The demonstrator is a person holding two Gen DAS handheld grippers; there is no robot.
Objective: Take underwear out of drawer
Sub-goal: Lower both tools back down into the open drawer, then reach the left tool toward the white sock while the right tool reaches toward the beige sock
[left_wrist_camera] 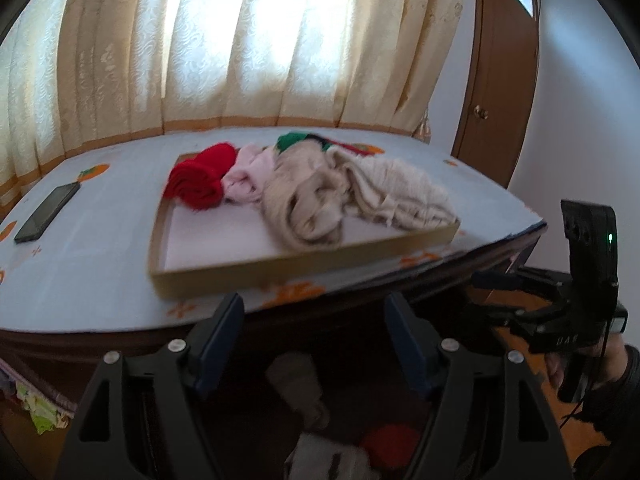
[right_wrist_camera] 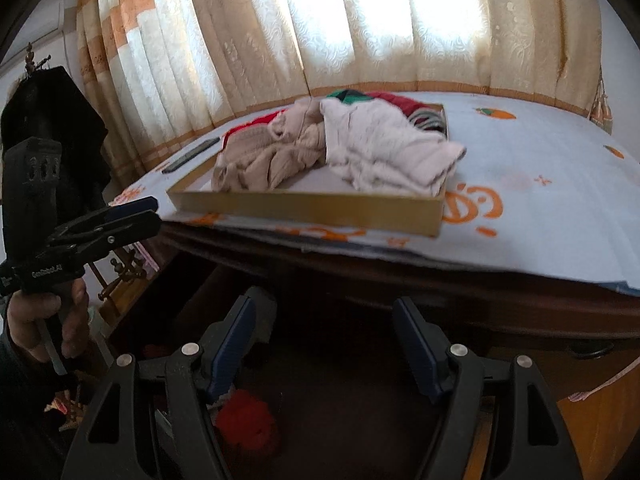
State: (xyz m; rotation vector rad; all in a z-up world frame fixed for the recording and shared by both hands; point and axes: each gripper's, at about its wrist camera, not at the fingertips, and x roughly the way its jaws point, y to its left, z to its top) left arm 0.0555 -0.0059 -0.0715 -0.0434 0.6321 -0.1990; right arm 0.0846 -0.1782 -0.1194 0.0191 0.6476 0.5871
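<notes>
A shallow cardboard tray (left_wrist_camera: 256, 276) (right_wrist_camera: 312, 210) lies on the table and holds rolled and crumpled garments: red (left_wrist_camera: 200, 178), pink (left_wrist_camera: 248, 172), beige (left_wrist_camera: 308, 200) (right_wrist_camera: 268, 156) and off-white (left_wrist_camera: 396, 190) (right_wrist_camera: 384, 148). Below the table edge the dark open drawer holds a white garment (left_wrist_camera: 298, 384) and a red one (left_wrist_camera: 390, 446) (right_wrist_camera: 248, 416). My left gripper (left_wrist_camera: 316, 340) is open and empty above the drawer; it also shows in the right wrist view (right_wrist_camera: 136, 210). My right gripper (right_wrist_camera: 326, 338) is open and empty; it also shows in the left wrist view (left_wrist_camera: 496, 280).
The table has a pale cloth (left_wrist_camera: 80, 248) with orange prints. A black phone (left_wrist_camera: 48, 212) lies at its left. Curtains (left_wrist_camera: 240, 40) hang behind. A brown door (left_wrist_camera: 500, 100) stands at the right. A dark coat (right_wrist_camera: 52, 108) hangs at the left.
</notes>
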